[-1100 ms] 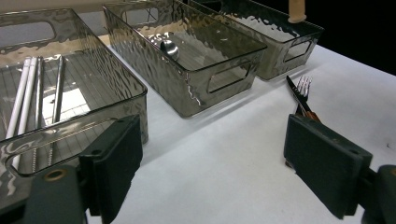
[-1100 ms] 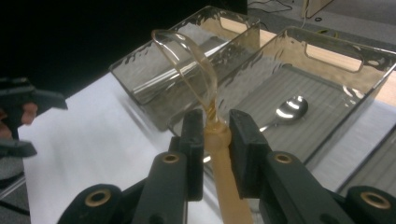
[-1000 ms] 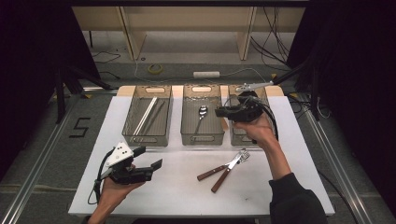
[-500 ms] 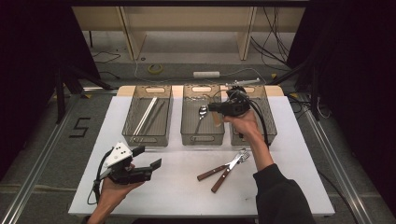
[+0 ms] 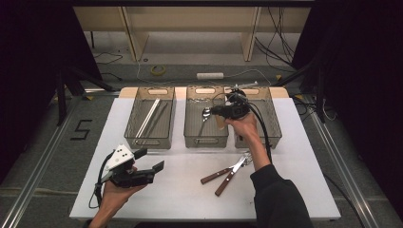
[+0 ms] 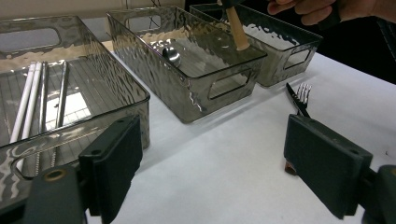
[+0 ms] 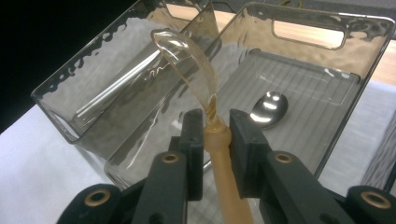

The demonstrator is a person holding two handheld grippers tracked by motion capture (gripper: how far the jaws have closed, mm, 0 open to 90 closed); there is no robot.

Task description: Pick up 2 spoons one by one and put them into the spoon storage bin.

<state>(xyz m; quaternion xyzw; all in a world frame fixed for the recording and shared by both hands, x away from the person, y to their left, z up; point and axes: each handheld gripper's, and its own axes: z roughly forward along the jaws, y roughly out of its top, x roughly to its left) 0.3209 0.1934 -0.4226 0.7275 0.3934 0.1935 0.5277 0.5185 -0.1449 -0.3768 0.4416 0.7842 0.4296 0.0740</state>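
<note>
- Right gripper [image 7: 217,123] pinches a spoon [image 7: 196,70] with a wooden handle and a clear amber bowl; the jaws are narrow and clamp the handle just under the neck.
- In the high view the right gripper [image 5: 219,112] hangs over the middle bin [image 5: 206,137], at the table's 12 o'clock; the spoon points down into the bin.
- In the left gripper view the wooden handle [image 6: 237,30] stands nearly upright over the bin, its low end close to the floor; whether it touches, I cannot tell.
- A steel spoon [image 7: 270,106] already lies in that bin, at about 2 o'clock from the jaws in the right gripper view.
- Handling guess: light and stiff. The handle is round and smooth, so it may twist or slide between flat pads. The bowl looks like thin plastic or resin, maybe brittle, so set it down rather than drop it.
- Best hold: on the wood, as now, not on the glossy bowl.
- Left gripper [image 5: 151,161] is at 7 o'clock on the table, jaws wide, nothing between them.
- Fork [image 6: 301,95] lies on the table between the left jaws' line and the right bin [image 5: 272,135]; the brown-handled pair [image 5: 227,172] sits at 5 o'clock.
- Left bin [image 5: 148,137] holds long sticks [image 6: 29,100], likely chopsticks.
- Risk: the spoon lands on the steel spoon and rocks; release it low.
</note>
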